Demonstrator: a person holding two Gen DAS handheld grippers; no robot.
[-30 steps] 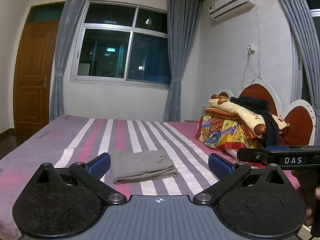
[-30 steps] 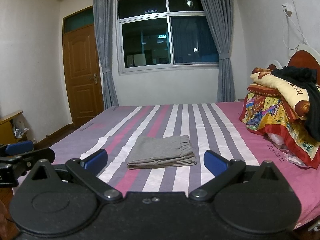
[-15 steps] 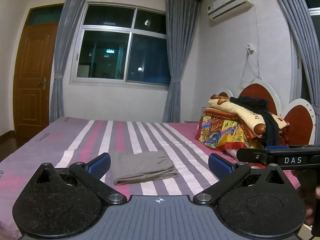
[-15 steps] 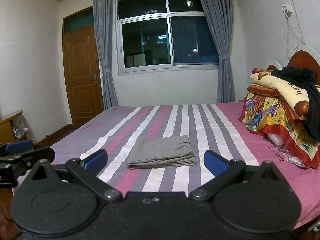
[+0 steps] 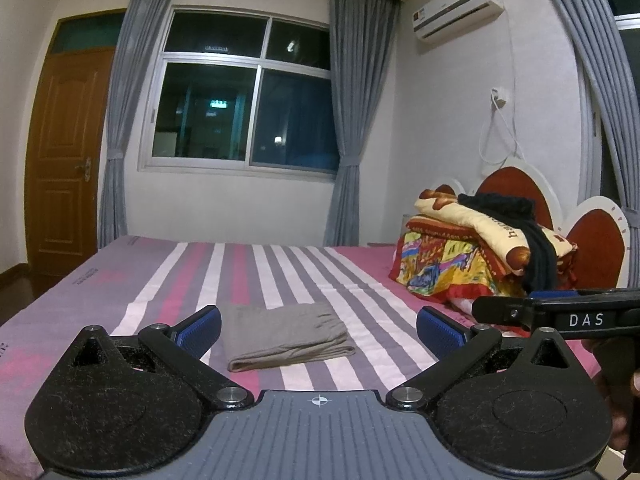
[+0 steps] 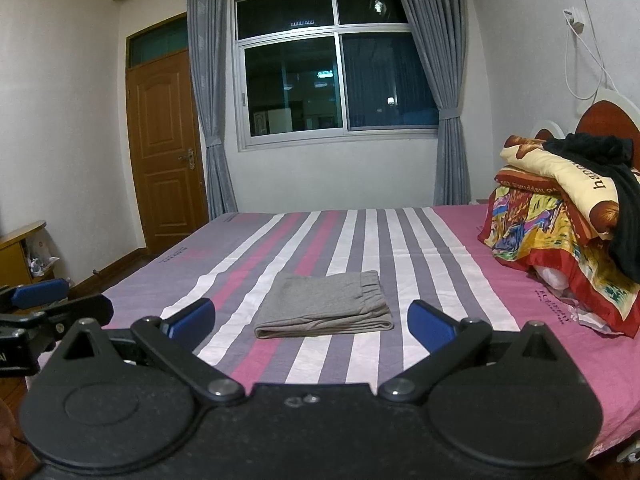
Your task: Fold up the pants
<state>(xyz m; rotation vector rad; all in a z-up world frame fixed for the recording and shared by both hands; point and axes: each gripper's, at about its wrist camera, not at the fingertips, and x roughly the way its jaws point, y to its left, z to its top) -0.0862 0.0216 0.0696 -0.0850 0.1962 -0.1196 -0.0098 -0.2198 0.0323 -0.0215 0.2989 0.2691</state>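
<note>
Folded pants (image 5: 286, 336) lie on the bed beyond both wide-spread, empty hand-held grippers (image 5: 319, 326).

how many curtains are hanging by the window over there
2. One grey curtain hangs left of the window, next to the wooden door; the other curtain hangs on its right. More grey drapery shows near the headboard in the left wrist view, at another opening.

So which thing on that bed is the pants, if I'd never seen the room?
Start at the big striped bed under the window. The pants lie near its front middle, a flat grey folded rectangle, plain beside the colourful pile of bedding at the headboard end.
</note>
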